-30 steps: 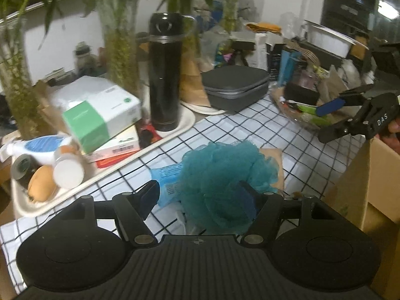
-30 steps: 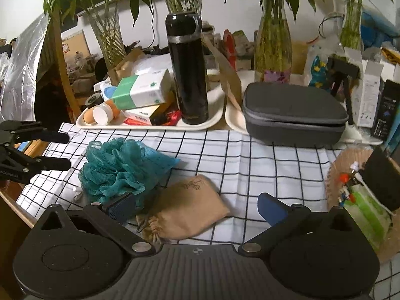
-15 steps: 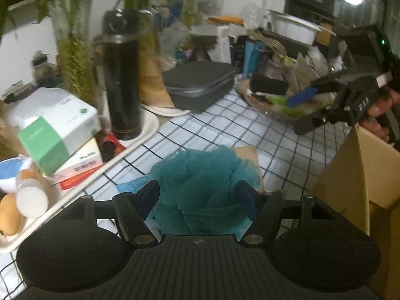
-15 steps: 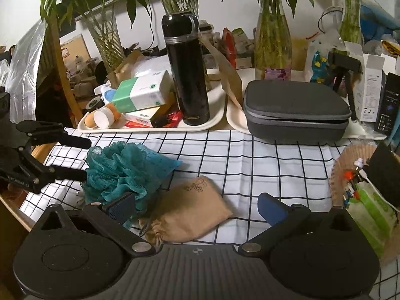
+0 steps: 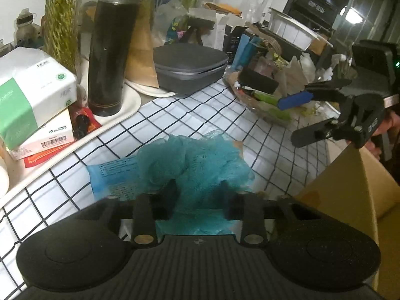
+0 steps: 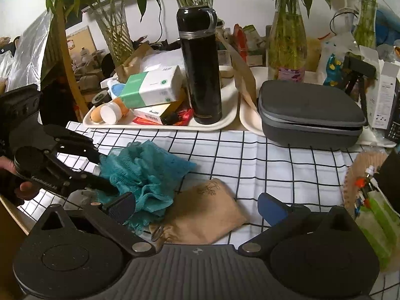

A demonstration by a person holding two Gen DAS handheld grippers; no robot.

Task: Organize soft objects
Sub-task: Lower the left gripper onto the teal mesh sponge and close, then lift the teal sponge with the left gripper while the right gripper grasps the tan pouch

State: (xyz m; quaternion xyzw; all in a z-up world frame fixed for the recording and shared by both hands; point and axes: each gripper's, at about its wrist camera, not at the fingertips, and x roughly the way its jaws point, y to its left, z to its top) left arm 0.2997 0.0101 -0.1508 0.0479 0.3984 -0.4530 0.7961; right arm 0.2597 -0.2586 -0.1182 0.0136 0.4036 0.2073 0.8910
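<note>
Your left gripper [image 5: 197, 190] has pushed forward, jaws closing into the teal bath pouf [image 5: 192, 160]. Your right gripper [image 6: 197, 205] hangs wide open above the tan pouch [image 6: 205, 212].

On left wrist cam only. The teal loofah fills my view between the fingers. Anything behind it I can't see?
Observer: Yes. A tan drawstring pouch lies on the checked cloth, touching the teal loofah on its far side from you.
Operator: Loofah off the cloth yet?
Observer: The right wrist view shows it resting on the cloth. The left gripper has its jaws closing with mesh between them.
Operator: Right gripper near the pouch?
Observer: The right gripper is open, with the pouch lying ahead between its fingers, apparently untouched.
</note>
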